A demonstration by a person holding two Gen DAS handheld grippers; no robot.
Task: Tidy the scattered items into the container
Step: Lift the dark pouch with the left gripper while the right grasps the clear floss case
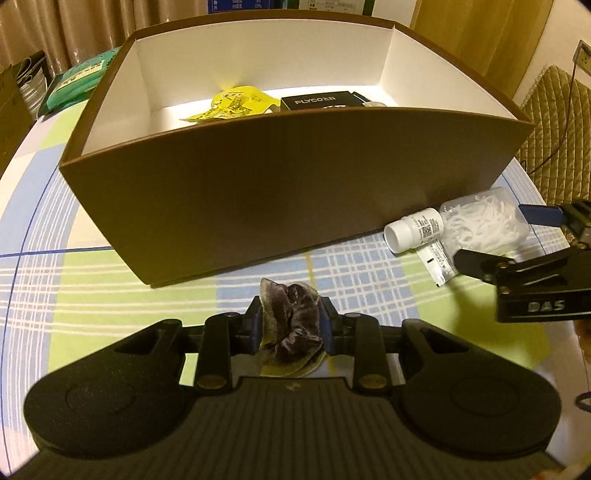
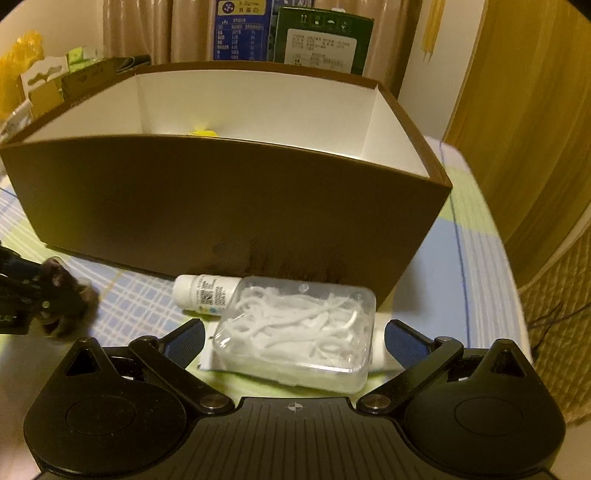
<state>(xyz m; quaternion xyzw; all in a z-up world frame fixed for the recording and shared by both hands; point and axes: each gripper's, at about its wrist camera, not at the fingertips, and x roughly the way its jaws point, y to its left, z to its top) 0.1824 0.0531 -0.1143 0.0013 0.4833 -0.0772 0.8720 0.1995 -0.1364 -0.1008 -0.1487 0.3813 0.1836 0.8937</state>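
My left gripper (image 1: 291, 308) is shut on a dark velvet scrunchie (image 1: 299, 325) in a clear wrapper, just off the checked tablecloth in front of the brown box (image 1: 295, 177). Inside the box lie a yellow packet (image 1: 236, 103) and a black carton (image 1: 317, 101). At the box's right front corner, my right gripper (image 2: 293, 343) stands open around a clear case of white floss picks (image 2: 295, 328), pads apart from its sides. A small white bottle (image 2: 207, 291) lies against the case, and a flat sachet (image 2: 207, 354) sticks out from under it. The scrunchie (image 2: 70, 295) shows at that view's left edge.
The box (image 2: 221, 206) has tall brown walls and a white inside. Behind it stand blue (image 2: 240, 29) and green (image 2: 321, 40) cartons. A green packet (image 1: 77, 81) lies at the back left. A quilted chair back (image 1: 554, 122) is beyond the table's right edge.
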